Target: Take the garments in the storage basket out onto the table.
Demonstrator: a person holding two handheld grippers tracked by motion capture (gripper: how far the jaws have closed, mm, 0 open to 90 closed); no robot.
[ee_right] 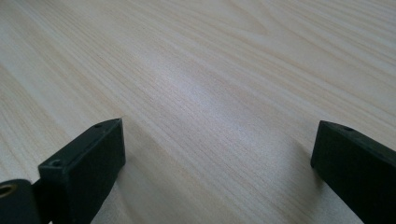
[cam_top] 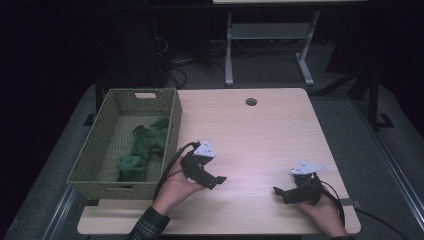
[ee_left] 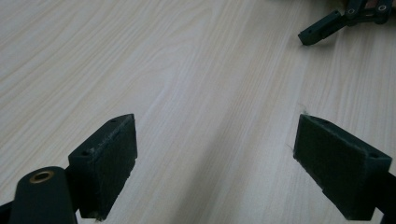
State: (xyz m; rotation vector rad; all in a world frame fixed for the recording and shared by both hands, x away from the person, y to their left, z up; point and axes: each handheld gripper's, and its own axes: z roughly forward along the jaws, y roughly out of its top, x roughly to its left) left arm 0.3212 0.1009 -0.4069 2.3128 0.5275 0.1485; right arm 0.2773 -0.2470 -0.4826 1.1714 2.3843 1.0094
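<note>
Lying lengthwise in the basket, green cloth; both hand-held grippers released.

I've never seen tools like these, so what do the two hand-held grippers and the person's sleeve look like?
Each gripper, left and right, is black with two flat, block-shaped jaws showing small screw holes. Each carries a grey three-cornered plate on top and trails a black cable. The left sleeve is a dark plaid.

left tongs agape, right tongs agape, both low
</note>
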